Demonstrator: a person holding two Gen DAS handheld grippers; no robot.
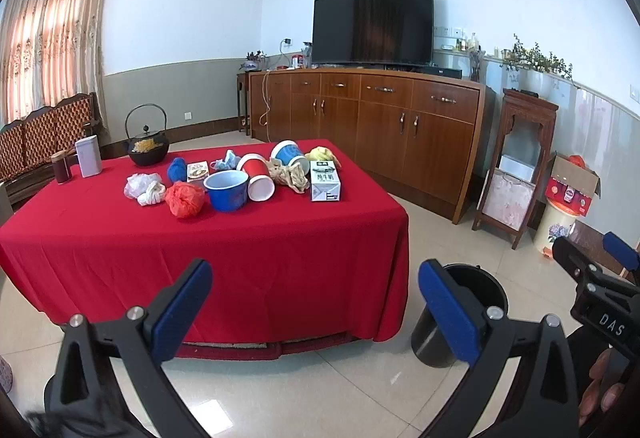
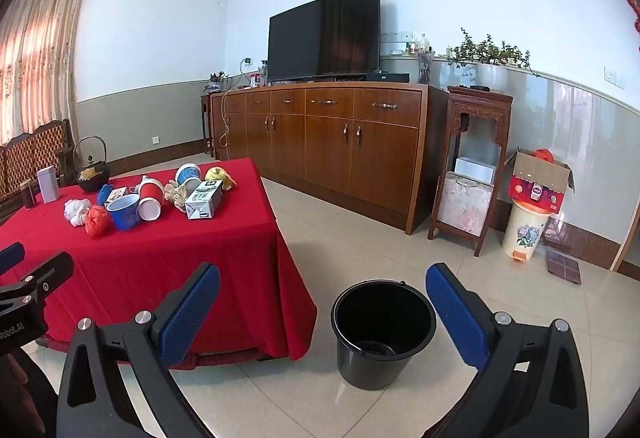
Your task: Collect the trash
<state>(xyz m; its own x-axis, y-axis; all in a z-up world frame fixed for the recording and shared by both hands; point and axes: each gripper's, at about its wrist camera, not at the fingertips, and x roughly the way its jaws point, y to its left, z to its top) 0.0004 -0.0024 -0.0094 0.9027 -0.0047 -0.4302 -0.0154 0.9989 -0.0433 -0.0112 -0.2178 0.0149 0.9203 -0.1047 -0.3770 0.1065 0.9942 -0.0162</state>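
You are holding both the left fingers [image 1: 316, 312] and right fingers [image 2: 322, 314] wide open and empty. The trash [image 1: 236, 177] is sitting on the table [image 1: 280, 238], and the bucket [image 2: 382, 334] is waiting beside it for drops.

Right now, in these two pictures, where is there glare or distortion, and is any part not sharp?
Left wrist view: fisheye bends the cabinet top into a curve; the curtain glows with backlight; the tile floor shows soft reflections; the table's trash looks sharp. Right wrist view: same curved walls and dark corners; the television carries a faint reflection; the black bucket is clear.
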